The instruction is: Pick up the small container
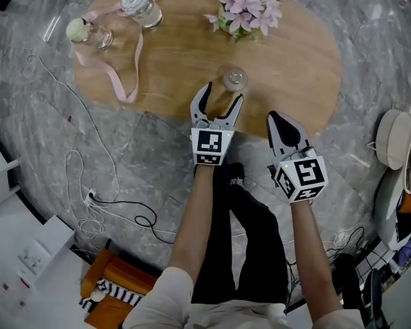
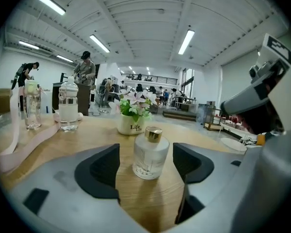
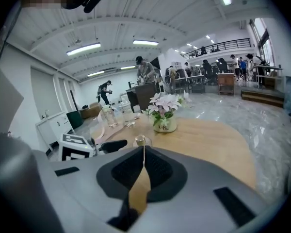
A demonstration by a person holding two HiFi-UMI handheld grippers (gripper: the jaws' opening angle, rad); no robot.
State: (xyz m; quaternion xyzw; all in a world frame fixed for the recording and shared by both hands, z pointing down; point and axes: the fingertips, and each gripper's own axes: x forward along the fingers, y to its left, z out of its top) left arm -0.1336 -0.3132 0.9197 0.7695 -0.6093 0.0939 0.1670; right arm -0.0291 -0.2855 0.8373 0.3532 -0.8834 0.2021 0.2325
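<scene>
The small container (image 1: 234, 79), a frosted glass bottle with a gold cap, stands upright on the oval wooden table (image 1: 171, 81) near its front edge. My left gripper (image 1: 223, 95) is open, one jaw on each side of the bottle (image 2: 150, 152), and a gap shows between the pads (image 2: 104, 171) and the glass. My right gripper (image 1: 275, 117) is shut and empty, a little to the right at the table's front edge. In the right gripper view its jaws meet (image 3: 144, 152), and the bottle's cap (image 3: 141, 140) peeks just beyond them.
A white pot of pink flowers (image 1: 245, 9) stands at the table's far side. Two glass bottles (image 1: 141, 7) (image 1: 89, 31) with a pink ribbon (image 1: 123, 81) sit at the far left. Cables (image 1: 89, 197) lie on the marble floor at left, and a white round object (image 1: 390, 139) is at right.
</scene>
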